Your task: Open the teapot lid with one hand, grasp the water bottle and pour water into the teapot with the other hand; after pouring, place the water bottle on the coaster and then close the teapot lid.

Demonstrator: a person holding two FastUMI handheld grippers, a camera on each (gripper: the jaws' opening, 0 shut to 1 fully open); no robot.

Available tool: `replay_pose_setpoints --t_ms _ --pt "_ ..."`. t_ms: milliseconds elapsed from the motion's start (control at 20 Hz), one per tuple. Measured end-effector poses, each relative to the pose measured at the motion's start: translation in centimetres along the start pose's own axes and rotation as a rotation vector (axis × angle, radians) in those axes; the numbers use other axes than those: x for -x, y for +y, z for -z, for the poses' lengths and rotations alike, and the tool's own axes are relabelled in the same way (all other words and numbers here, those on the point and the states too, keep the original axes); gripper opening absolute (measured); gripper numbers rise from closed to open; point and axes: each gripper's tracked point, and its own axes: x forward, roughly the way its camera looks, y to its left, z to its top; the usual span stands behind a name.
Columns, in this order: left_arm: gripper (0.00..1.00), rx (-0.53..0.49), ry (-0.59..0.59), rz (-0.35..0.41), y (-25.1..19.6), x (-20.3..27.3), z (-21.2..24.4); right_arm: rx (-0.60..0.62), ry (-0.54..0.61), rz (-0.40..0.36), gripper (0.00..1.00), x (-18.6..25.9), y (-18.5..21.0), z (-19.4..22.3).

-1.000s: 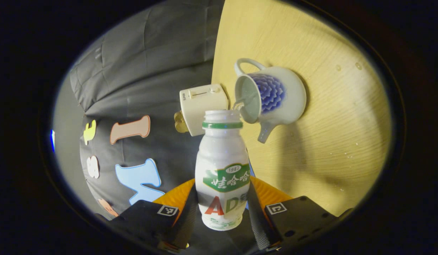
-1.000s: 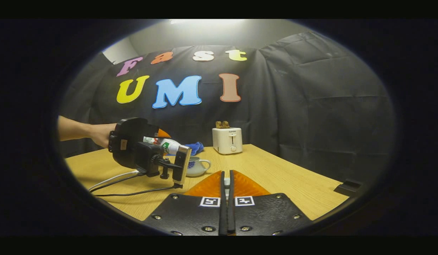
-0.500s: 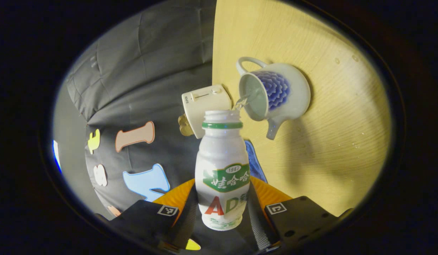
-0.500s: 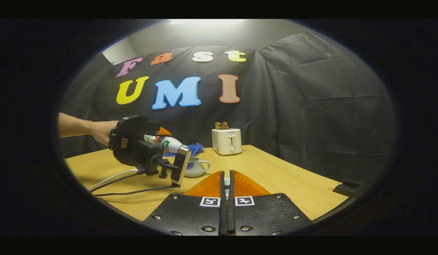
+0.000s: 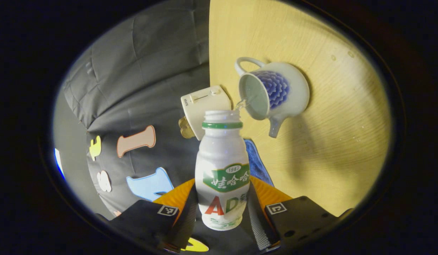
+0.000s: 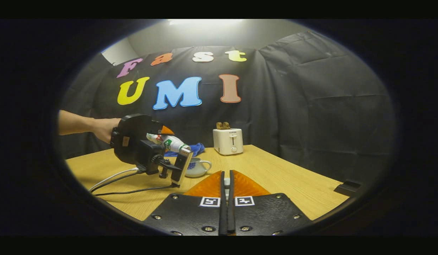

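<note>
My left gripper (image 5: 222, 198) is shut on a white water bottle (image 5: 222, 166) with a green band, tilted sideways over the table. A thin stream of water (image 5: 242, 103) runs from its open mouth into the lidless white-and-blue teapot (image 5: 275, 94). In the right gripper view a hand (image 6: 102, 129) holds that gripper and the bottle (image 6: 167, 141) above the teapot (image 6: 199, 167). My right gripper (image 6: 226, 182) hangs low over the near table, fingers together, with a small white piece of the teapot lid (image 6: 226, 181) showing between the tips.
A white toaster (image 6: 227, 141) stands at the table's (image 6: 275, 173) back edge. A blue mat or cloth (image 6: 192, 148) lies behind the teapot. Cables (image 6: 116, 179) trail over the left of the table. A black block (image 6: 348, 186) sits at the right edge.
The left gripper has lifted slightly and tipped the bottle a bit further; the stream into the teapot has thinned. The right gripper has stayed put.
</note>
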Motion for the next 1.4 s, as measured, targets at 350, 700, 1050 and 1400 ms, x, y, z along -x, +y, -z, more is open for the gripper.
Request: replay_pose_setpoints --t_ms 350,700,1050,1400 --pt "0.82 -0.049 -0.006 -0.004 0.2 0.3 -0.6 0.002 -0.003 0.002 0.01 -0.1 -0.5 -0.1" --pt "0.75 -0.091 -0.006 -0.015 0.3 0.4 -0.8 -0.019 -0.004 0.0 0.0 0.2 -0.9 0.1" --pt "0.82 -0.096 -0.009 -0.025 0.2 0.5 -1.0 -0.035 0.009 0.008 0.01 0.3 -1.5 0.5" --pt "0.75 0.001 -0.029 -0.006 0.1 0.0 -0.4 -0.033 0.017 -0.002 0.0 0.4 -1.0 0.5"
